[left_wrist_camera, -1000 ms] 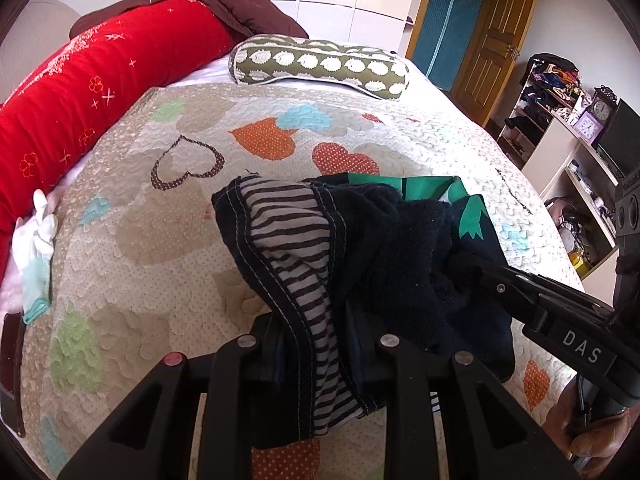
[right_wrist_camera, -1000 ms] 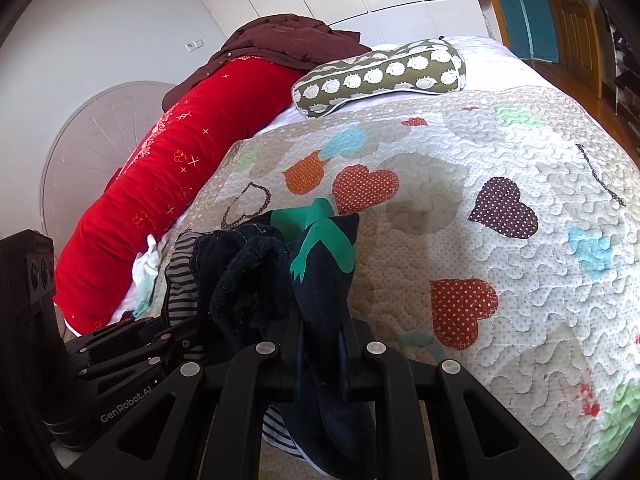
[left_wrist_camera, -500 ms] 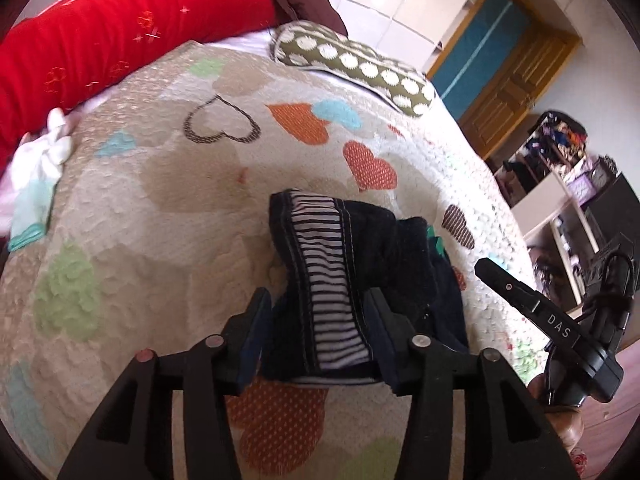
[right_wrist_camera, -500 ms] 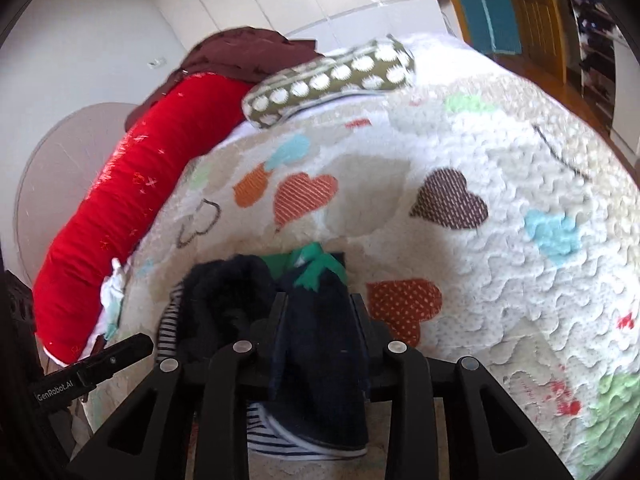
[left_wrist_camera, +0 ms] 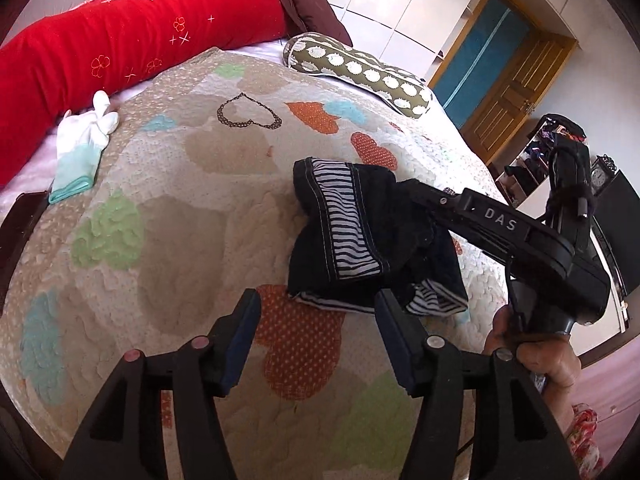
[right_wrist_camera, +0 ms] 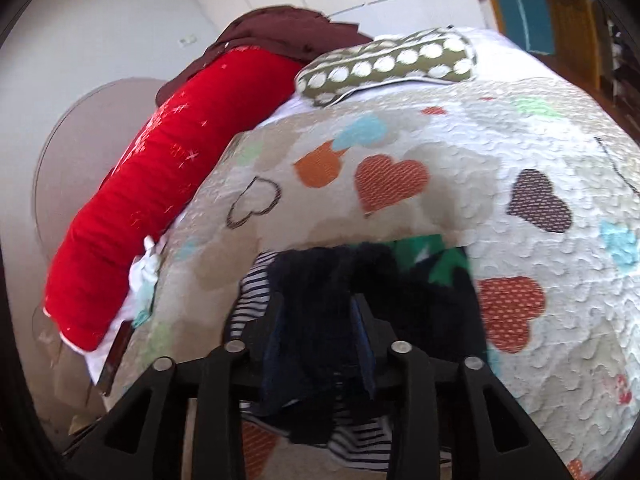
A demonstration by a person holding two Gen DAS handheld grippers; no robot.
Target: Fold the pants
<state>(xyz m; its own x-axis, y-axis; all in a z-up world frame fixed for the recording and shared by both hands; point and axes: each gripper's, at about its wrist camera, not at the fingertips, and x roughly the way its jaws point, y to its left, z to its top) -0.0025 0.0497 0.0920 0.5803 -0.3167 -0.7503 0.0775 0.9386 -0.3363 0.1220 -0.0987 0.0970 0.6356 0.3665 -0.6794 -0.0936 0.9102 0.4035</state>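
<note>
Two fingers [right_wrist_camera: 362, 340] on one pants [left_wrist_camera: 352, 232] bundle, right gripper [right_wrist_camera: 320, 344].

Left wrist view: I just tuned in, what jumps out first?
The dark pants with a striped waistband lie bunched on the heart-patterned quilt, just beyond the open left gripper. The right gripper reaches in from the right, clamped on their far side. A long red bolster lines the bed's left edge.
</note>
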